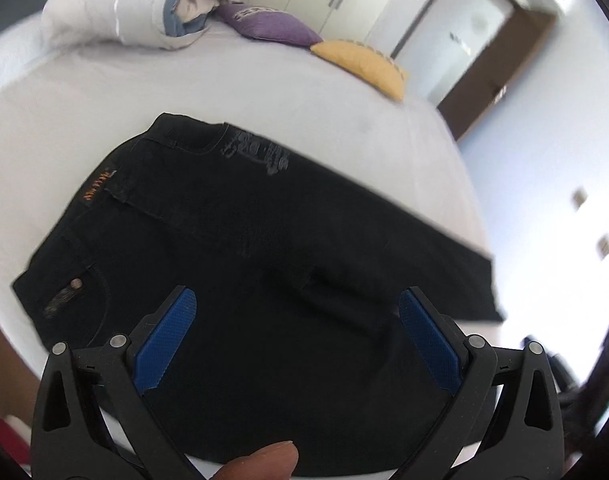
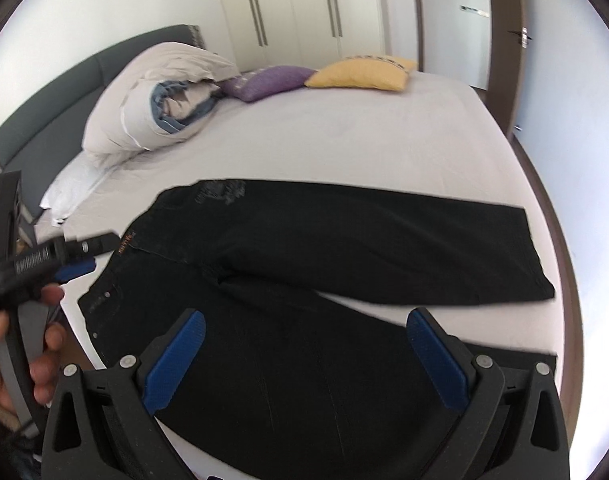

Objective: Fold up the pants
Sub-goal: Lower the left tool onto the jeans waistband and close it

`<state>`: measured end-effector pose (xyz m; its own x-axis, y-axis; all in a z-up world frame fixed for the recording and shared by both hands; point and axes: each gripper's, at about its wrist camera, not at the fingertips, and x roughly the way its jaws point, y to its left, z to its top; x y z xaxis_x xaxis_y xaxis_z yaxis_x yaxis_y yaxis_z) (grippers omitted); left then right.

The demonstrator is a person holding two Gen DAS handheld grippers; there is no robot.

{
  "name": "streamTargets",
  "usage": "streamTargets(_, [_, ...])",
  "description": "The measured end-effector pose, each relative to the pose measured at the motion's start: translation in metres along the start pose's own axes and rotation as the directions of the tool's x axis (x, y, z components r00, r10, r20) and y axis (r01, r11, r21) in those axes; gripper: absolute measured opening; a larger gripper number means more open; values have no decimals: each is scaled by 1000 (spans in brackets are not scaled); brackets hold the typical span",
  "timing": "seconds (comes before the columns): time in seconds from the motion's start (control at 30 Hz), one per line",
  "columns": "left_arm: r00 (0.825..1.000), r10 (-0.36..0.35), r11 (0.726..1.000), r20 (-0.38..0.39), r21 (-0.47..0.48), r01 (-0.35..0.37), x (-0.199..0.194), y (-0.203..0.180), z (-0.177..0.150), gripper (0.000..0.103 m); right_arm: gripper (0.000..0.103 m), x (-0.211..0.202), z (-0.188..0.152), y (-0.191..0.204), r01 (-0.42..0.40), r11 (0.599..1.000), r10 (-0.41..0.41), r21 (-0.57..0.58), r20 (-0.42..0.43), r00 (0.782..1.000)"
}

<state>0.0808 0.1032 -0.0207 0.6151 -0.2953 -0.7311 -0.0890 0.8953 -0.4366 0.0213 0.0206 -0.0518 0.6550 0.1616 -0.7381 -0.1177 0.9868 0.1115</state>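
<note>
The black denim pants [image 2: 324, 280] lie flat near the front edge of the white bed [image 2: 344, 140], legs spread apart, the waist toward the bed's left side. My left gripper [image 1: 296, 312] and my right gripper [image 2: 304, 332] both hang wide apart above them, holding nothing. I think the cloth is soft, floppy and a bit heavy, so I would pinch the waist corner and a leg end.
</note>
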Motion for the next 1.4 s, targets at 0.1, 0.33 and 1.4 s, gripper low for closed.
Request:
streamTargets(0.1, [998,-49,997,27,-63,51,3,8,41,103,103,14,17,-5,-51,998,52,-36,11,999])
streamTargets(0.33, [979,-201,960,38,-190,205,59,21,147,103,91,62,61,-35,-161,982,163,-99,9,987])
streamTargets(1.4, [862,333,669,-382,740,69,326,71,213,56,70,256,153,-50,-450,781,353,-432,-289,890])
